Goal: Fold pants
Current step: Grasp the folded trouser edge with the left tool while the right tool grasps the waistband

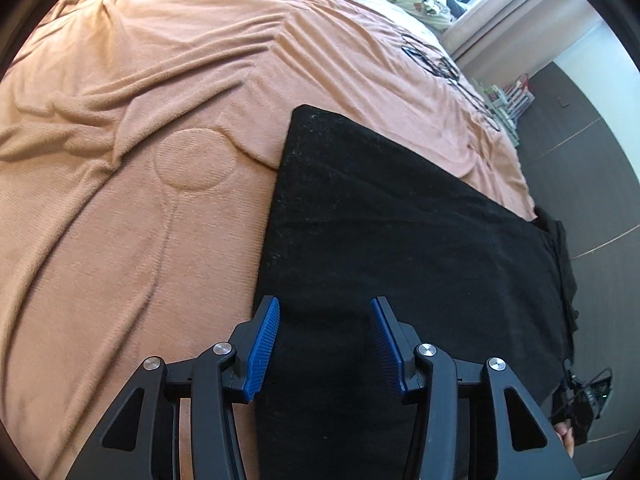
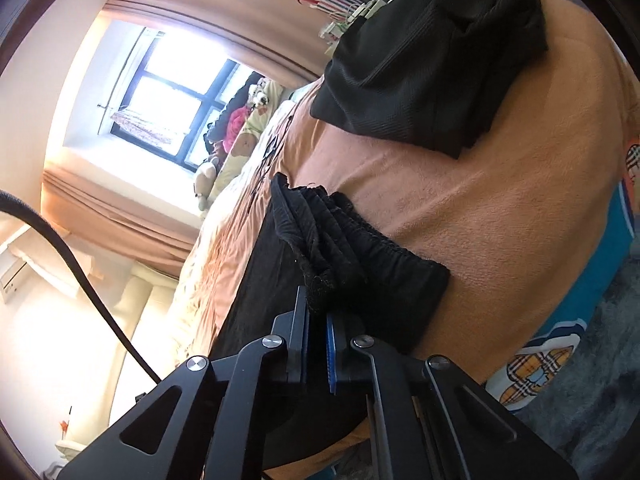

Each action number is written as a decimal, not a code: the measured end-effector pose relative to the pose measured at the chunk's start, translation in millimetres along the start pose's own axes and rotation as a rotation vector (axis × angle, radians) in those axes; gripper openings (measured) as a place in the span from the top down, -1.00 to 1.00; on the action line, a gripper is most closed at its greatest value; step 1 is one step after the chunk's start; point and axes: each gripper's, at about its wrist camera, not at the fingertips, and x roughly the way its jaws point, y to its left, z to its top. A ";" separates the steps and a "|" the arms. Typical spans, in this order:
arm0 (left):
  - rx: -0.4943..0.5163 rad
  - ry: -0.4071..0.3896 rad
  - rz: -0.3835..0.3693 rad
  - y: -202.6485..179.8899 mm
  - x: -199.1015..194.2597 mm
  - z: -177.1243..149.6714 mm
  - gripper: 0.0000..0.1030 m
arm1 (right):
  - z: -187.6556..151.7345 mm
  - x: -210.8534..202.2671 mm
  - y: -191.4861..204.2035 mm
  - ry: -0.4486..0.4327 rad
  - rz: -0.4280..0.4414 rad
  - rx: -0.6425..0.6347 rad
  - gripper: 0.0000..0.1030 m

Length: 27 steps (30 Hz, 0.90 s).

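Observation:
Black pants [image 1: 400, 248] lie flat on the orange blanket [image 1: 140, 140] of a bed, their legs stretching away from me. My left gripper [image 1: 325, 312] is open with its blue pads just above the near end of the pants, holding nothing. In the right wrist view my right gripper [image 2: 318, 312] is shut on the gathered waistband of the pants [image 2: 340, 248], which bunches up in ridges just beyond the fingertips. The right gripper's body shows small at the lower right of the left wrist view [image 1: 580, 400].
A pile of other black clothes [image 2: 436, 60] sits further along the bed. Pillows and soft toys [image 2: 248, 120] lie by the window. A black cable [image 2: 80, 272] hangs on the left. Dark floor [image 1: 580, 160] lies beyond the bed edge.

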 end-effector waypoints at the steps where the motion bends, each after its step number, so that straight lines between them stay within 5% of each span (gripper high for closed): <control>1: 0.001 0.003 -0.009 -1.2 -0.4 -1.2 0.03 | -1.5 -0.3 -2.4 0.002 -0.003 0.009 0.94; 11: -0.044 0.025 -0.159 2.5 -0.1 -8.1 0.03 | -3.7 6.2 -25.6 0.017 -0.052 0.067 0.94; 20: -0.123 0.023 -0.289 17.9 9.1 -5.3 0.09 | -5.7 -6.5 -0.9 0.001 -0.102 0.018 0.95; 27: -0.107 0.004 -0.247 20.0 1.1 7.3 0.27 | -7.0 -6.1 -8.0 0.020 -0.118 0.058 0.95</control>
